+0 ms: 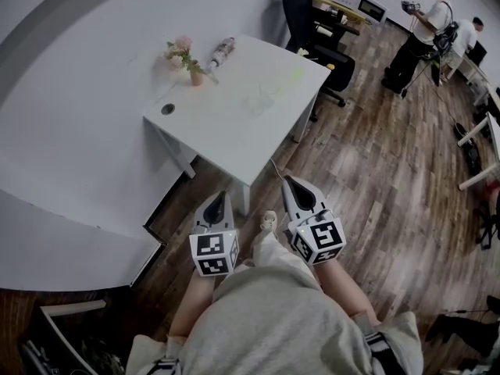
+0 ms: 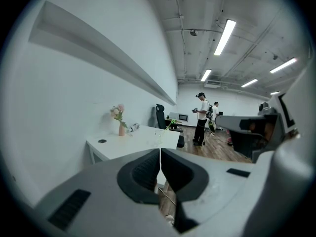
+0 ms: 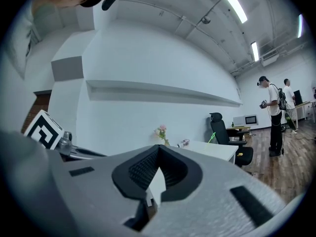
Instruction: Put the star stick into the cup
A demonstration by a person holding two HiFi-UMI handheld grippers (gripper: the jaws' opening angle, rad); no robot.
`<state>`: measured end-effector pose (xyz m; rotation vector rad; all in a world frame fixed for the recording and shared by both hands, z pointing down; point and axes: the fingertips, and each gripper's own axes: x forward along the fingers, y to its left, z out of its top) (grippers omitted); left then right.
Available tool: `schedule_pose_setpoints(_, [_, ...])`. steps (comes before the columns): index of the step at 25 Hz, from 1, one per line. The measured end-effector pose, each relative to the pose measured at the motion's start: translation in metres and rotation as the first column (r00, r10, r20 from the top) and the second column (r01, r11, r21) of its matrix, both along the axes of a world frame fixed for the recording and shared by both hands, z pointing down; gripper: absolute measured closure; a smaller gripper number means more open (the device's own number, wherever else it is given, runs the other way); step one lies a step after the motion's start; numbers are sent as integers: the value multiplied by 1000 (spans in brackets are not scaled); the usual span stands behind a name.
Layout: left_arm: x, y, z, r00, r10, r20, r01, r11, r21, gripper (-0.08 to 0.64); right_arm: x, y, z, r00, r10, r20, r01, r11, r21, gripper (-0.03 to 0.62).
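Handling first: we judge the star stick (image 1: 293, 75), a thin green item lying near the far right edge of the white table (image 1: 226, 131), to be very light and probably stiff, yet easy to flick or roll. We therefore plan to pinch it mid-shaft; which end carries the star is too small to tell. We read a faint clear cup (image 1: 262, 100) standing near it toward the table's middle; being light, it could tip if nudged. Left gripper (image 1: 220, 198) and right gripper (image 1: 291, 181) hang close to our body, well apart from the table, each with jaws pressed together on nothing. Open wooden floor (image 1: 375, 178) lies between us and the table's near corner, giving free approach. A flower vase (image 1: 195, 73) and a bottle (image 1: 221, 53) lying on its side sit at the far left, well apart from the stick. An office chair (image 1: 312, 30) stands beyond the right edge.
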<state>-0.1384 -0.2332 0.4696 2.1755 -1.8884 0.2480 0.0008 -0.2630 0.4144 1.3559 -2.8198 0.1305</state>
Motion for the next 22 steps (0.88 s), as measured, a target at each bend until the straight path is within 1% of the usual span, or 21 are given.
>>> schedule_pose_setpoints(6, [3, 0, 0, 1000, 2, 1, -2, 1000, -6, 551, 5, 0, 0, 1000, 19, -5, -19, 1000, -5, 595])
schedule_pose_setpoints(22, [8, -9, 1, 1000, 9, -7, -9, 1000, -5, 551, 9, -9, 0, 1000, 16, -7, -16, 1000, -3, 595])
